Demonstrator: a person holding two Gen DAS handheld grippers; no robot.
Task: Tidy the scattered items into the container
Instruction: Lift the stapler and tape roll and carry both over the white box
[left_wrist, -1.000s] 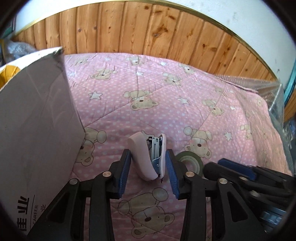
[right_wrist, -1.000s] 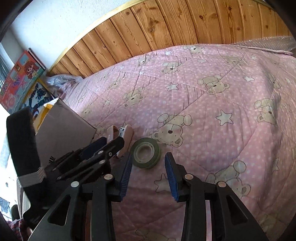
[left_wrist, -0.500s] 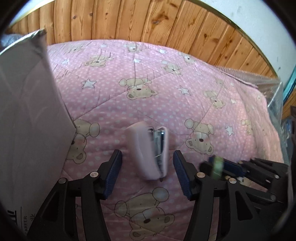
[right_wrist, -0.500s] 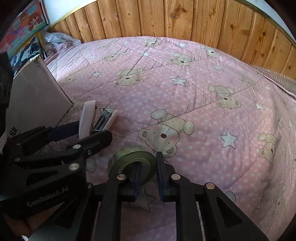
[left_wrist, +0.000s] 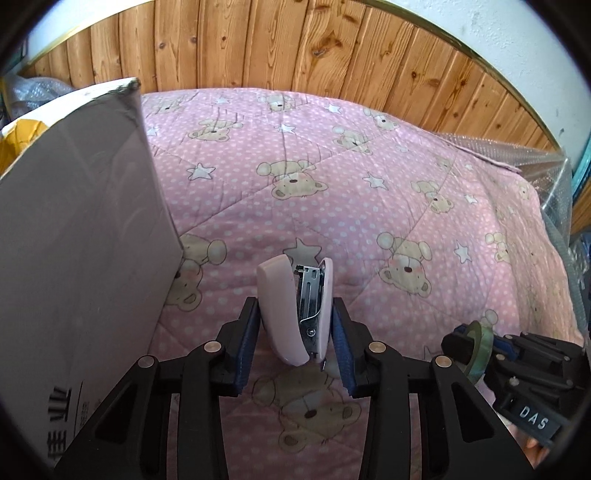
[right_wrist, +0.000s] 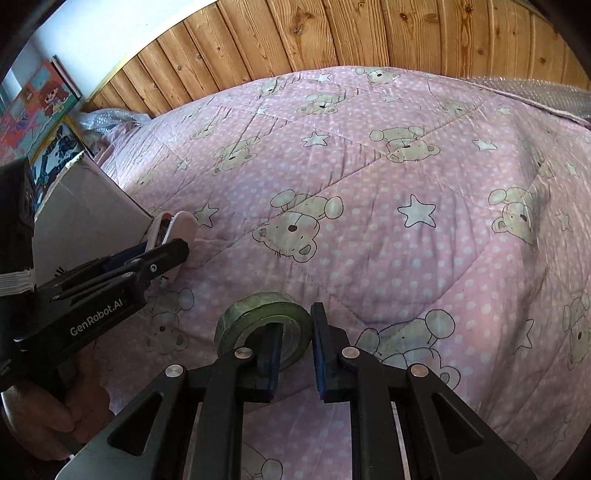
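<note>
Both grips lifted off quilt beside box: left gripper just closed on stapler, pinched low, may pivot out; right gripper clamped through tape wall, may swing loose.

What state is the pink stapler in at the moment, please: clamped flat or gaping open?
Gaping open: the pink stapler shows its metal staple track between the spread top cover and base.

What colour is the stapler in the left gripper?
Pale pink, with a silver metal inside; the stapler shows best in the left wrist view.
</note>
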